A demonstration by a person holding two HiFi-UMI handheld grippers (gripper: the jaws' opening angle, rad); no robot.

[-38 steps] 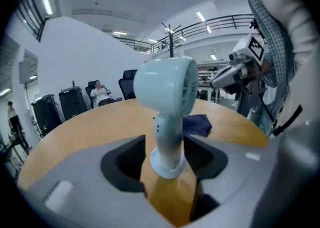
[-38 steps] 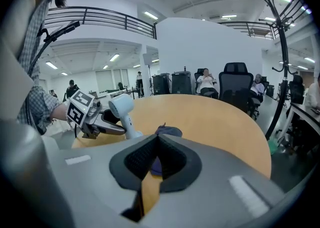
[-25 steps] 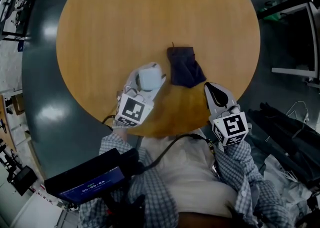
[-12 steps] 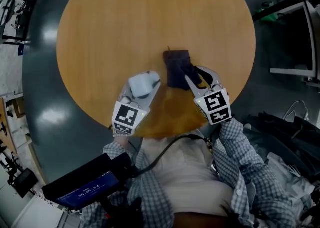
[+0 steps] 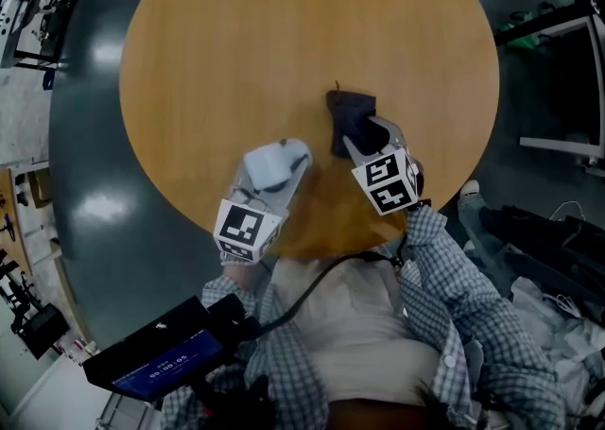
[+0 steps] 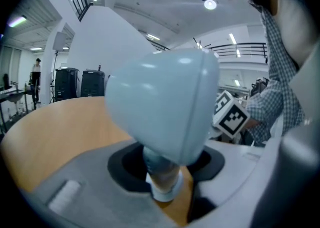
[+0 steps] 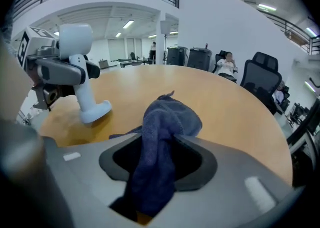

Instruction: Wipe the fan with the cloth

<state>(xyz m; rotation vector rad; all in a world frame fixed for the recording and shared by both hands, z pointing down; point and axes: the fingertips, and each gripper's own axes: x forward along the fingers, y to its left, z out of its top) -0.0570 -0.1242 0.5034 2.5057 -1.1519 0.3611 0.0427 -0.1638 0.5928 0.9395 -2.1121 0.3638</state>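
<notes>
A small white fan is tilted above the near part of the round wooden table, its stem clamped in my left gripper. In the left gripper view the fan's head fills the middle, with its neck between the jaws of the left gripper. A dark blue cloth lies bunched on the table just to the right. My right gripper points down onto it, its jaws opening. The cloth stands between the jaws of the right gripper, with no pad seen pressing on it. The right gripper view also shows the fan at the left.
The table's near edge runs just below both grippers. A black device with a lit screen hangs at the person's waist, with a cable running up from it. Dark clutter lies on the floor at the right. Office chairs stand beyond the table's far side.
My right gripper has moved from the table's near edge up and left onto the cloth, and its jaws have gone from shut to open around it. The left gripper with the fan shifted slightly.
</notes>
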